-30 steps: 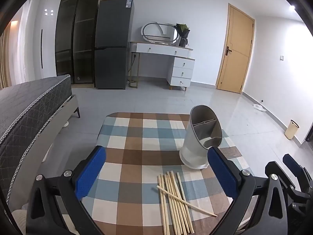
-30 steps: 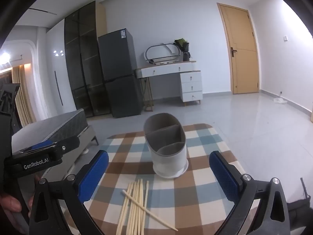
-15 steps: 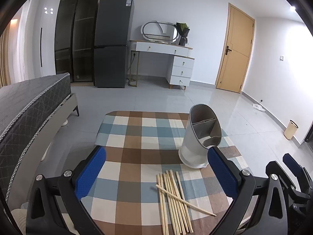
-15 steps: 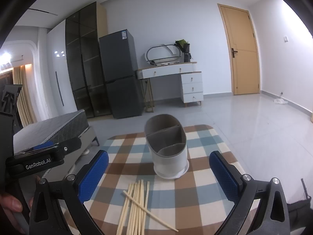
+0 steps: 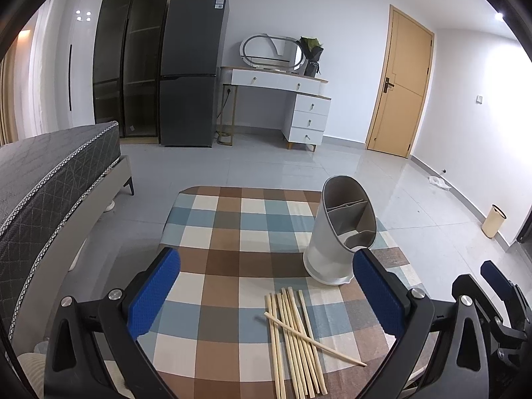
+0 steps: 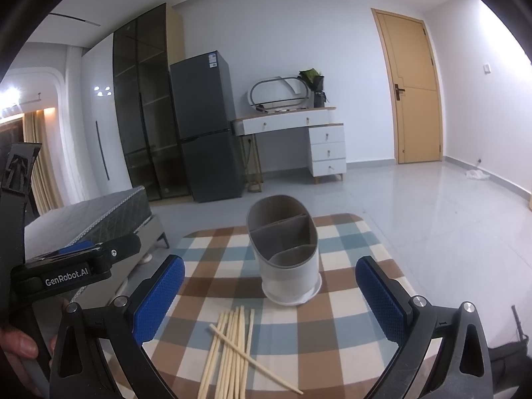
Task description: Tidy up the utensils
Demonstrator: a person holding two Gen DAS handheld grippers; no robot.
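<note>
Left gripper (image 5: pixel 266 294): jaws spread wide, holding nothing.
Right gripper (image 6: pixel 270 294): jaws spread wide, holding nothing.
Chopsticks (image 5: pixel 294 335): loose on the checked tablecloth (image 5: pixel 226 232), at 6 o'clock between the pads.
Holder (image 6: pixel 286 249): upright at 12 o'clock beyond the chopsticks.

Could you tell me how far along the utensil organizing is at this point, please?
Nothing looks done yet: the holder stands on the checked tablecloth with the compartments in view empty. Nothing is in hand either; the left gripper and the right gripper both hover with jaws wide open. All the chopsticks are left, lying in a loose bundle in front of the holder, one crossing the rest.
</note>
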